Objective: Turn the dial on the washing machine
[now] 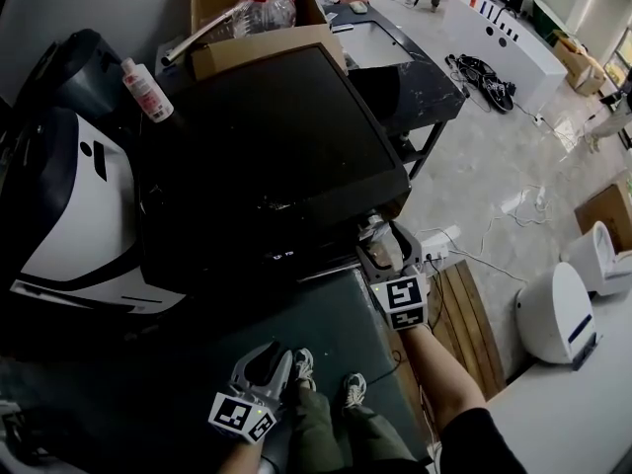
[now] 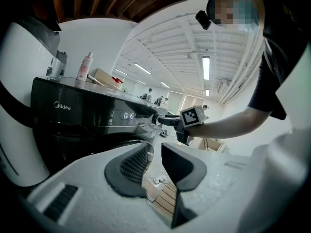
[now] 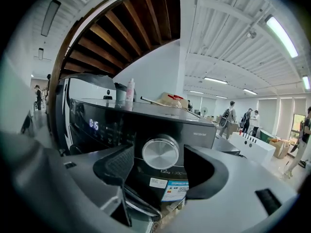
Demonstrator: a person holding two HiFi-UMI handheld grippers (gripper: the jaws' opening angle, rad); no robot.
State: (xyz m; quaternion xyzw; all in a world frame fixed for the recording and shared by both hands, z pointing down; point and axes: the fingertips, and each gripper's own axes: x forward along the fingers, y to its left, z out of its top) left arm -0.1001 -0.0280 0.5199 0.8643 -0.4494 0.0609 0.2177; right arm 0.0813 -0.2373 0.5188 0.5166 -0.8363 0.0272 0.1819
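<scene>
The black washing machine [image 1: 267, 156] stands in front of me, its display [image 3: 94, 125] lit. A round silver dial [image 3: 160, 149] sits at the right end of its front panel. My right gripper [image 3: 159, 155] is up at the panel with a jaw on either side of the dial and a gap between each pad and the knob, so it is open. In the head view the right gripper [image 1: 380, 237] hides the dial. My left gripper [image 1: 272, 358] hangs low in front of the machine, open and empty, and from there I see the right gripper [image 2: 167, 121] at the panel.
A white bottle [image 1: 146, 90] and a cardboard box [image 1: 252, 13] stand on the machine's top. A white appliance [image 1: 69, 215] is at its left. A wooden pallet [image 1: 464, 314], floor cables and white rounded units [image 1: 558, 314] lie to the right. People stand far off.
</scene>
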